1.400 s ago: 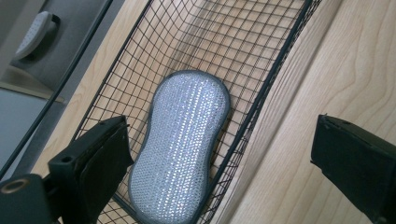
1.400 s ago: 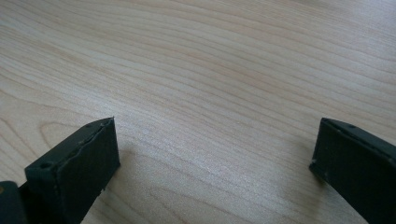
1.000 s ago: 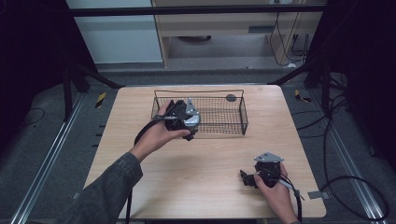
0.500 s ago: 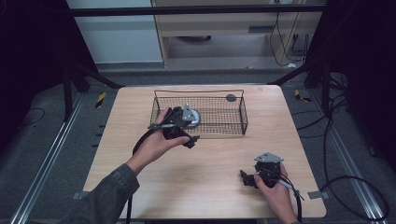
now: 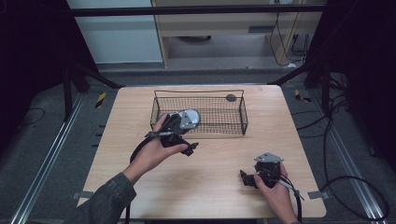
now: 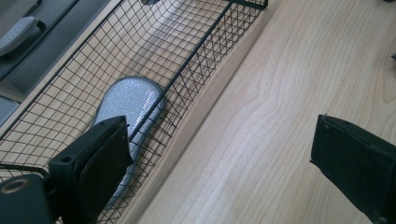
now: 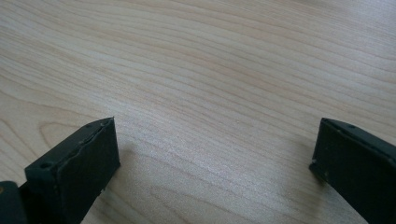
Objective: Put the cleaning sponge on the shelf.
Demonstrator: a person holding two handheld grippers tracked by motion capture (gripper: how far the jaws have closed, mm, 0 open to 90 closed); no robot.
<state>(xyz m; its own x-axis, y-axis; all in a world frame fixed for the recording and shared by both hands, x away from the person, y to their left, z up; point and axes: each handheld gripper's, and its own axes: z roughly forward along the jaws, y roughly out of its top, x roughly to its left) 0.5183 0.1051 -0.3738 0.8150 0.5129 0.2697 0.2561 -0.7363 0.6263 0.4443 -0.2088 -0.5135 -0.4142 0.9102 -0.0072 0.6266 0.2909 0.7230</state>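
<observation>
From the high view, we are holding the left gripper (image 5: 180,135) just in front of the basket's (image 5: 243,114) near left corner, over the table (image 5: 210,186). Its jaws are standing apart with nothing between them. The grey plate on top of it is overlapping the basket's front wall in this view. A small dark disc (image 5: 230,97) is lying at the basket's far side, right of middle. We are resting the right gripper (image 5: 250,179) on the table, well in front of the basket's right end, near the front edge.

In the left gripper view, we are keeping the jaws wide open and empty. The basket (image 6: 196,51) is running along the left, and a silver oval piece (image 6: 128,100) is lying inside it, against the near wall, just beyond the left jaw's tip. The right jaw is hanging over bare wood outside the basket.

In the right gripper view, we are holding the jaws wide apart over bare table (image 7: 210,79), gripping nothing.
</observation>
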